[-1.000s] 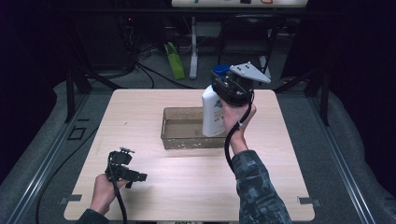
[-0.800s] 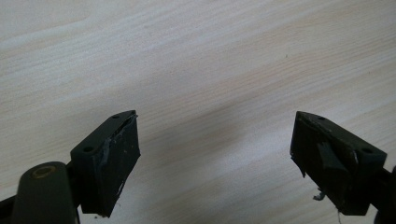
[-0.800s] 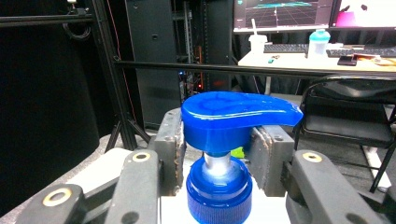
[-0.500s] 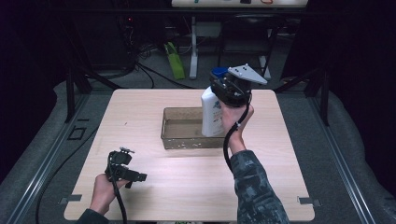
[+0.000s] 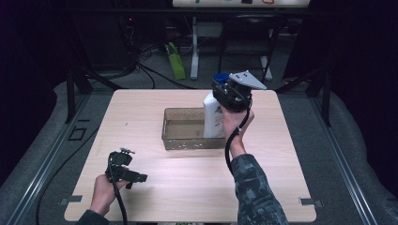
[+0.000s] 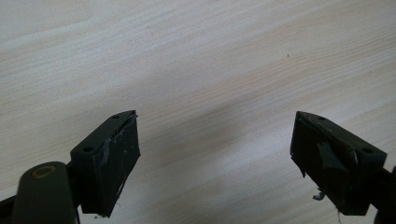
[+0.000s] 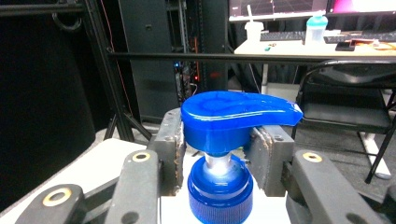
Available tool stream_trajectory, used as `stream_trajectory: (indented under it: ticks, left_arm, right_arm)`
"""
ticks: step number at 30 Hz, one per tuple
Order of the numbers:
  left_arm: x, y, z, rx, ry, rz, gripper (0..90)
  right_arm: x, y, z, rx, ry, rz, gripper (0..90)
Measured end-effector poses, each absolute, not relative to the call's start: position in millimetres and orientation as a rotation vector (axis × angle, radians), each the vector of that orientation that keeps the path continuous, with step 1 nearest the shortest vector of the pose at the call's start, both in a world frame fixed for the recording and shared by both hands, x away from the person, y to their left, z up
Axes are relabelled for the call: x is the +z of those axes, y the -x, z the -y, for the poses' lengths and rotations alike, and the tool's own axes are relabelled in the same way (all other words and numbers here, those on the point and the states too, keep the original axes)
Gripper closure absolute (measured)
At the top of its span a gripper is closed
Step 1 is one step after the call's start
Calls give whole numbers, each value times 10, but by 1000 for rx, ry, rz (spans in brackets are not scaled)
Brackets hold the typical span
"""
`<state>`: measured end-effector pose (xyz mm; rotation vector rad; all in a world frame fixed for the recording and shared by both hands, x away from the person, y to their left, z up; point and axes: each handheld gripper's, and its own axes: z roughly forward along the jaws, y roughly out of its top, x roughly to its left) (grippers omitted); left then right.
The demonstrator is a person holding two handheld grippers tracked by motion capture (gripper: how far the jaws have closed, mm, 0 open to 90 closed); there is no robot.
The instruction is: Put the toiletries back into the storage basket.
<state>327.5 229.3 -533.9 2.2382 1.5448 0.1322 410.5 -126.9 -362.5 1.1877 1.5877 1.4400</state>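
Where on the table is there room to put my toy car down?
The table is bare left of the clear tray, and along the near edge between the left gripper and the person's right sleeve. There's bare wood right of the tray too. It's crowded at the tray's right end, where the right gripper grips the white bottle's blue pump.

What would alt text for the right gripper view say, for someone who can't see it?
A hand-held gripper clamps its two black jaws on the neck of a blue pump top on a bottle, seen close up. Behind stand dark racks and a desk with drink cups.
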Motion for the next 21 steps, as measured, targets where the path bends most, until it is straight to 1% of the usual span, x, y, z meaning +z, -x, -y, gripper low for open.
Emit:
stream_trajectory:
  ticks: [21]
  left_arm:
    - [-5339, -3275, -2289, 131, -2257, -1531, 153]
  right_arm:
    - [-3972, -4015, 1174, 1397, -1248, -1597, 589]
